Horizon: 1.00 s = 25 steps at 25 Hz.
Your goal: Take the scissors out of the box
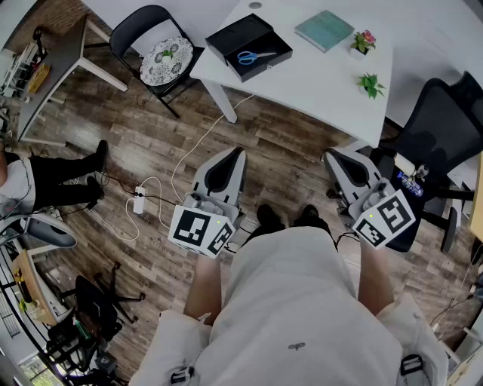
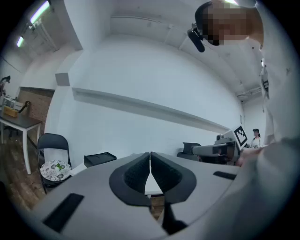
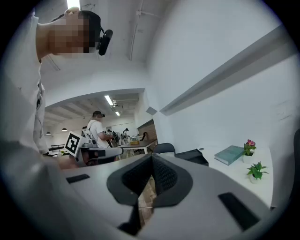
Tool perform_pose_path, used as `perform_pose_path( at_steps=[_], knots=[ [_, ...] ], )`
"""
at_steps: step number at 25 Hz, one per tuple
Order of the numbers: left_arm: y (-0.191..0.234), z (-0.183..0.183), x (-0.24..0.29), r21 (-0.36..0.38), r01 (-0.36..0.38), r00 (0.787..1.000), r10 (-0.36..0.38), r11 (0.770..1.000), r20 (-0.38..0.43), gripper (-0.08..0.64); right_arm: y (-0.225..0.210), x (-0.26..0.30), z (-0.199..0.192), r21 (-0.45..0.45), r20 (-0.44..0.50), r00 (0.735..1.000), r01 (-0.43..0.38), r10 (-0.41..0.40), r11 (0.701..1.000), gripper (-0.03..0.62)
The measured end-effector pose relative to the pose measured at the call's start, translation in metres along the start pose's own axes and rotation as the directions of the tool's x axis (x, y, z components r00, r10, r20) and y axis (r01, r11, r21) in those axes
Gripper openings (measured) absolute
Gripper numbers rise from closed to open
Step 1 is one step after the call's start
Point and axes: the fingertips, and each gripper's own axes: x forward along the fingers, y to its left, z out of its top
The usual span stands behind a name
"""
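Nothing done yet toward lifting out the scissors (image 1: 256,56).
Found them lying in open box (image 1: 268,66) on table (image 1: 317,87), well apart from left gripper (image 1: 240,151) and right gripper (image 1: 330,156); held both over floor, jaws pressed together, empty; had yet to reach, grip, lift.

The floor (image 1: 151,143) is brown wood plank. A white table (image 1: 317,90) stands at the far side. A black folding chair (image 1: 139,22) with a patterned cushion (image 1: 166,56) is just beside its left corner, and a black office chair (image 1: 441,132) is at its right. A grey side table (image 1: 56,60) stands well apart at the left. A white cable (image 1: 198,139) runs across the floor to a power strip (image 1: 138,202). The wall (image 2: 140,75) is white and carries a long ledge (image 2: 150,110). Strip lights (image 2: 40,11) are lit on the ceiling.
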Motion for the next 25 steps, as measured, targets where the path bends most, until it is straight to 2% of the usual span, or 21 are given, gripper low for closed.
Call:
perform_pose_path(
  at_steps=[4, 12, 17, 25],
  knots=[
    [-0.006, 0.000, -0.003, 0.022, 0.022, 1.000, -0.022, 1.000, 0.003, 0.025, 0.004, 0.000, -0.002, -0.019, 0.002, 1.000, -0.004, 0.004, 1.000, 0.002],
    [0.004, -0.002, -0.016, 0.025, 0.006, 1.000, -0.006, 1.000, -0.002, 0.025, 0.015, 0.007, -0.004, -0.031, 0.000, 1.000, 0.002, -0.002, 1.000, 0.002],
    [0.010, -0.004, -0.028, 0.024, 0.003, 1.000, -0.003, 1.000, 0.007, 0.025, 0.027, 0.013, -0.002, 0.011, 0.032, 0.999, -0.024, 0.023, 1.000, 0.005],
    [0.013, -0.006, -0.038, 0.022, -0.010, 1.000, 0.009, 1.000, 0.015, 0.026, 0.036, 0.015, -0.010, -0.010, 0.005, 1.000, -0.015, 0.015, 1.000, 0.006]
  ],
)
